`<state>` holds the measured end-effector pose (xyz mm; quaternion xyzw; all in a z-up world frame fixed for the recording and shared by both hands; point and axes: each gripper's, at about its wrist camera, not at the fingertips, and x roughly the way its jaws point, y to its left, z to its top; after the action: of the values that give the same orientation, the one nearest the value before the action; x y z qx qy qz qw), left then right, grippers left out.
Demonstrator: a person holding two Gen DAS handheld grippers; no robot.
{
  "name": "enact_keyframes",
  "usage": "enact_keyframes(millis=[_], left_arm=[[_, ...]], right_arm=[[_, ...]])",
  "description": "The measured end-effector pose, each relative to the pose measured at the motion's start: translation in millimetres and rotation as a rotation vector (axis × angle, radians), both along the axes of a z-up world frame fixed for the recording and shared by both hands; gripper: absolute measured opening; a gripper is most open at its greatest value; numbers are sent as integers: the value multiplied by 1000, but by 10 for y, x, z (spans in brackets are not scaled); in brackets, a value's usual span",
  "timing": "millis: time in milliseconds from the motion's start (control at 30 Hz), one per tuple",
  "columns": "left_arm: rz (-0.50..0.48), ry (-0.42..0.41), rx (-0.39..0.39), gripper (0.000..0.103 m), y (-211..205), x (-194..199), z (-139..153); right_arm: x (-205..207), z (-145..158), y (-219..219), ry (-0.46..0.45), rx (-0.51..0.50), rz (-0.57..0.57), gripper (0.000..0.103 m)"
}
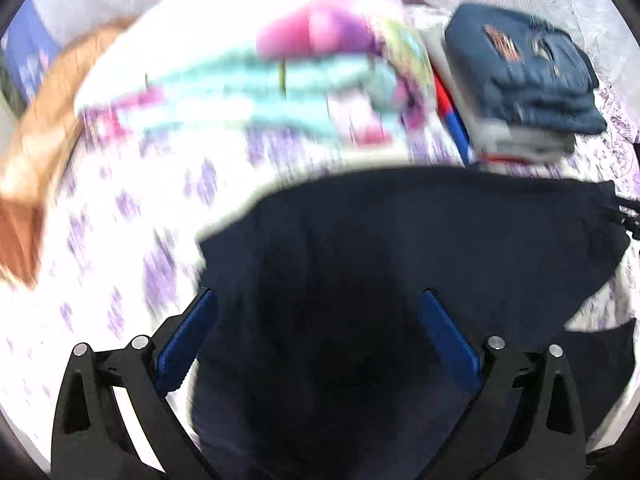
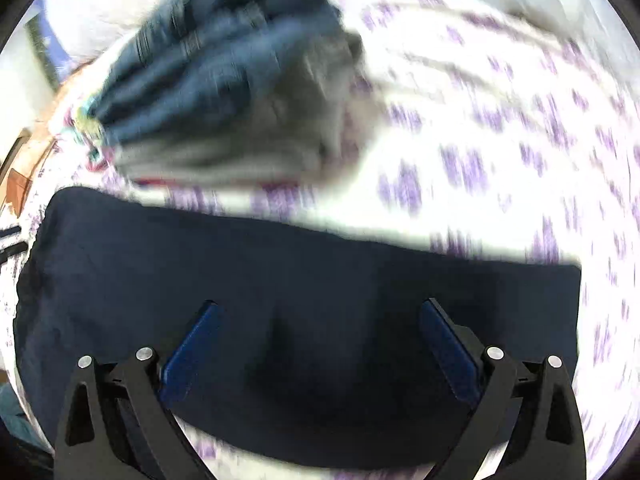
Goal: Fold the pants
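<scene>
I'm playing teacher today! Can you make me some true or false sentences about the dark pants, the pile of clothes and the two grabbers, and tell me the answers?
1. The dark navy pants lie on a white sheet with purple flowers. True.
2. The left gripper is squeezing a pink sock. False: its jaws are wide open over the pants, holding nothing.
3. A stack of folded clothes sits beyond the pants, with blue jeans on top. True.
4. The right gripper is shut tight. False: its jaws are spread open above the pants.
5. The pants hang in the air. False: they lie flat on the sheet.
</scene>
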<state>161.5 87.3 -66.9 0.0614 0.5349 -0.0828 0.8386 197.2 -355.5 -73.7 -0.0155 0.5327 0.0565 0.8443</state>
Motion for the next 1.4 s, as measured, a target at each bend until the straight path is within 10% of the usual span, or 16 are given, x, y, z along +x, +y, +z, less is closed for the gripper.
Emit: enact_keyframes(millis=[200, 467, 600, 700, 767, 1100, 1400], left_arm=[[-179, -12, 141, 98, -48, 598, -104], [-286, 147, 109, 73, -23, 1011, -508], [-381, 123, 113, 19, -156, 1011, -581], [-396, 99, 141, 11, -211, 983, -545], [-396, 71, 139, 10, -231, 943, -434], [-457, -136, -4, 9, 71, -257, 818], [-431, -49, -55, 10, 388, -1368, 469]], right_arm=[[498, -209, 344, 21, -73, 264, 99], [618, -521, 681, 69, -104, 442, 96], [623, -553, 665, 85, -16, 440, 55], [599, -491, 666, 121, 41, 440, 15], [527, -397, 669, 108, 52, 442, 10], [-894, 547, 577, -39, 189, 443, 5], [-2188, 14, 777, 134, 323, 327, 6]])
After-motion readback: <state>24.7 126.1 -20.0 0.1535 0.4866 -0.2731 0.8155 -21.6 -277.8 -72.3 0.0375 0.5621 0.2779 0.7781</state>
